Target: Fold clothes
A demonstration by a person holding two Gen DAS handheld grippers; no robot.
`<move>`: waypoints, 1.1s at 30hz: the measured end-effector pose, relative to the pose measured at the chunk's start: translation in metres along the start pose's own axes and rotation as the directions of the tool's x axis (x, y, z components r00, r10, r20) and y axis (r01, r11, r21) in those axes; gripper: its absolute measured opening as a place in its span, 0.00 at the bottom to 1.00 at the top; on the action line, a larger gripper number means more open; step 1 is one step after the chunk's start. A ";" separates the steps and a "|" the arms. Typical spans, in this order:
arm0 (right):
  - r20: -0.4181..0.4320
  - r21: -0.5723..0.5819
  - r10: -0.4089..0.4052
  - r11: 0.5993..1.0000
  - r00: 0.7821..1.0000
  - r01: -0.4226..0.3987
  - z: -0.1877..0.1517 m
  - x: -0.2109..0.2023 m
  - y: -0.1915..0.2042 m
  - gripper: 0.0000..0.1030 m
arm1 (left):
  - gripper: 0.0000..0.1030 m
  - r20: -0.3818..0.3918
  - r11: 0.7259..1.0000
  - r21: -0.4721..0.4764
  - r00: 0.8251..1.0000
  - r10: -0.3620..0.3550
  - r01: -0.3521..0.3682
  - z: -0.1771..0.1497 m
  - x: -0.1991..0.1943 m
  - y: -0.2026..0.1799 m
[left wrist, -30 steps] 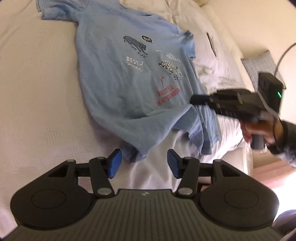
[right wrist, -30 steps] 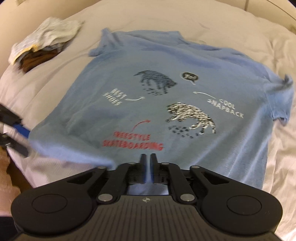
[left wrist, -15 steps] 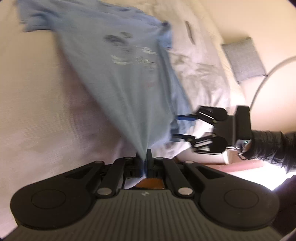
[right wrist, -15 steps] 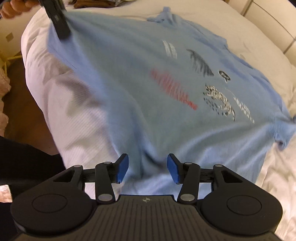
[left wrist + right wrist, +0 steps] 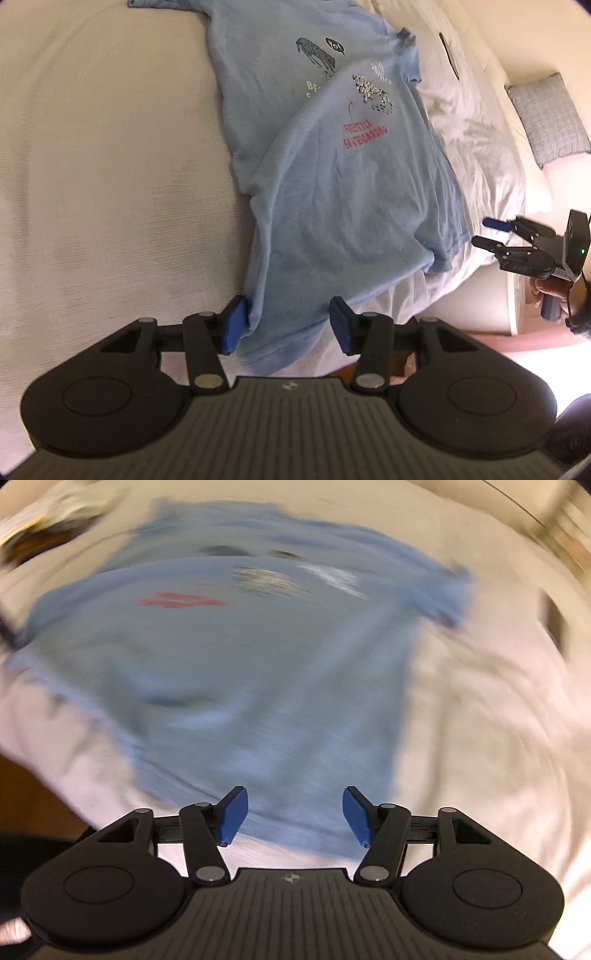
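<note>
Both the left gripper [image 5: 286, 325] and right gripper [image 5: 293, 814] had just let go, jaws wide and empty, leaving the blue T-shirt [image 5: 343, 192] rumpled on the bed [image 5: 110, 166], so folding was barely begun.

T-shirt [image 5: 351, 206] is soft matt blue cloth, lightly wrinkled, with a printed design. Bedspread [image 5: 110, 166] is off-white cloth with fine ribbed weave, matt. Left gripper [image 5: 286, 326] is matt black plastic, ribbed base, blue matt pads [image 5: 233, 325], shiny metal pivot pins. Grey woven cushion [image 5: 546, 114].
</note>
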State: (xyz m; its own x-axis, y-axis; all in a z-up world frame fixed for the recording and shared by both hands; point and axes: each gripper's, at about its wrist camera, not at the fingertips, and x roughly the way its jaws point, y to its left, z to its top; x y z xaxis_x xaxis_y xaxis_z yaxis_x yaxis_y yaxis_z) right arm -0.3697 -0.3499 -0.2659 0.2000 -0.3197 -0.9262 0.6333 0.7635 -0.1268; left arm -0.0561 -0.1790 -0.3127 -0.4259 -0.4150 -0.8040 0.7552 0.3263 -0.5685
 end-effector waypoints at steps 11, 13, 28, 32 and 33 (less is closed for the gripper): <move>-0.043 0.380 0.096 0.922 0.994 -0.072 -0.026 0.039 -0.082 0.52 | 0.03 -0.044 0.997 0.081 0.999 0.001 0.003 -0.004 0.005 -0.023; -0.037 0.430 0.136 0.897 0.990 -0.108 -0.027 0.047 -0.088 0.26 | 0.02 -0.061 0.998 0.069 0.998 0.008 -0.004 -0.006 0.004 -0.024; -0.229 0.188 -0.030 0.979 0.973 0.074 -0.010 0.034 -0.094 0.01 | 0.12 -0.193 1.000 0.010 0.981 0.023 -0.022 -0.019 0.002 -0.017; -0.271 0.105 -0.155 0.976 0.950 0.189 -0.008 0.035 -0.091 0.04 | 0.42 -0.118 0.998 -0.021 0.991 0.062 -0.065 -0.018 -0.018 -0.014; -0.266 0.119 -0.152 0.975 0.952 0.188 -0.009 0.034 -0.092 0.07 | 0.42 -0.076 0.997 -0.052 0.996 0.055 -0.060 -0.016 -0.022 -0.010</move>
State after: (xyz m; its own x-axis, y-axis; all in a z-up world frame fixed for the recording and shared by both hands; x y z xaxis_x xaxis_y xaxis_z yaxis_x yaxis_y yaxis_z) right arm -0.4277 -0.4264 -0.2892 -0.1044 -0.2709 -0.9569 0.7439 0.6173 -0.2559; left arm -0.0622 -0.1599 -0.2921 -0.4202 -0.3300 -0.8453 0.7521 0.3945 -0.5279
